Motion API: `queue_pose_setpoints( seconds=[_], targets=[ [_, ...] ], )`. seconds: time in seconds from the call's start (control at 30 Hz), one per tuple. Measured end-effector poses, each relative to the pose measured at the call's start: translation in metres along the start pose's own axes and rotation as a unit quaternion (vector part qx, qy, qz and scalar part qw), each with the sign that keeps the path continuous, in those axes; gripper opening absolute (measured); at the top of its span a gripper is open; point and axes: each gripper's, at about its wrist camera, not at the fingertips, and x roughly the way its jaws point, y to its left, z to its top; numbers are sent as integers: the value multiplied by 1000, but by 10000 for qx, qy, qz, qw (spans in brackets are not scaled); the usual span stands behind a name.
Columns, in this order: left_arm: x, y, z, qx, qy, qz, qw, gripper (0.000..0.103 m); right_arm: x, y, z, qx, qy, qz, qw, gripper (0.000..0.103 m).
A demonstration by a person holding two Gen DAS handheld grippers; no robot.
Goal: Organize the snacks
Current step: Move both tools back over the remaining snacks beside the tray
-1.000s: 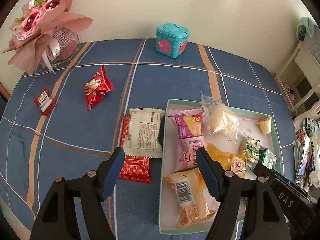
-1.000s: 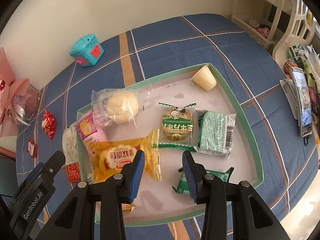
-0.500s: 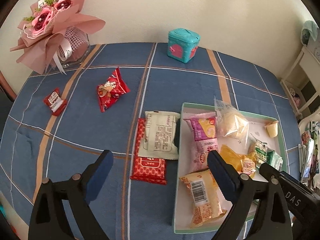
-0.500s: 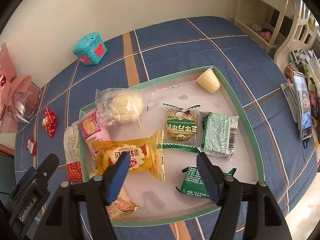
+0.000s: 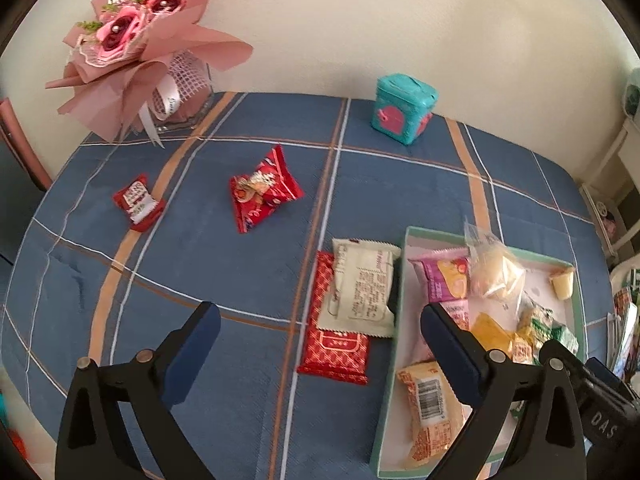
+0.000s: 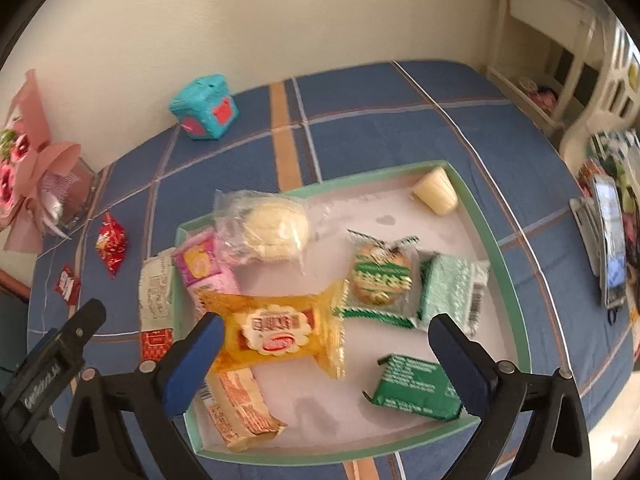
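The snacks lie partly in a shallow green-rimmed tray (image 6: pixel 486 224) and partly on the blue plaid cloth (image 5: pixel 240 272) beside it. In the right wrist view the tray fills the middle of the frame. A yellow cake packet (image 6: pixel 280 332) lies just above and between the fingertips of the right gripper (image 6: pixel 326 356), nearer the left finger, and a dark green packet (image 6: pixel 416 384) lies against the inner side of the right finger. The jaws have just been opening and now stand wide; the pads press on nothing.

Higher in the tray are a round green biscuit packet (image 6: pixel 380 276), a pale green packet (image 6: pixel 452 288), a clear-bagged bun (image 6: pixel 272 228), a pink packet (image 6: pixel 200 264) and, upper right, a small jelly cup (image 6: pixel 436 196).

In the left wrist view the left gripper (image 5: pixel 316 344) is also spread wide, its jaws just opened. Between its fingers, on the cloth, lie a cream packet (image 5: pixel 362 288) on top of a flat red packet (image 5: pixel 336 344), both just left of the tray. Two more red packets (image 5: pixel 262 190) (image 5: pixel 138 202) lie well apart toward centre left. A teal box (image 5: pixel 402 110) and a pink bouquet (image 5: pixel 136 48) stand at the far edge.
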Motion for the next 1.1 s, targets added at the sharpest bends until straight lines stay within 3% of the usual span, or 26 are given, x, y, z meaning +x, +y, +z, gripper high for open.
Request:
queue_pose_setpoints(
  seconds=[0.2,0.33,0.53,0.67,1.1],
  targets=[
    [0,12,5,-137,-26,227,9996,100,2,11,-1,-126,-164,226,9995,103],
    [1,21,6,-154,-42,314,9994,100,3,18,-2,-193,-291,128,9993,103],
    [6,39,6,-178,7,340,9993,100,9,34,-5,-190,-200,405,9988,103],
    [7,57,6,-267,-29,554,9981,100,9,55,-9,-355,-191,598,9974,103],
    [9,129,9,-978,-209,541,9935,101,17,128,-22,-869,-132,1038,9907,103]
  ],
)
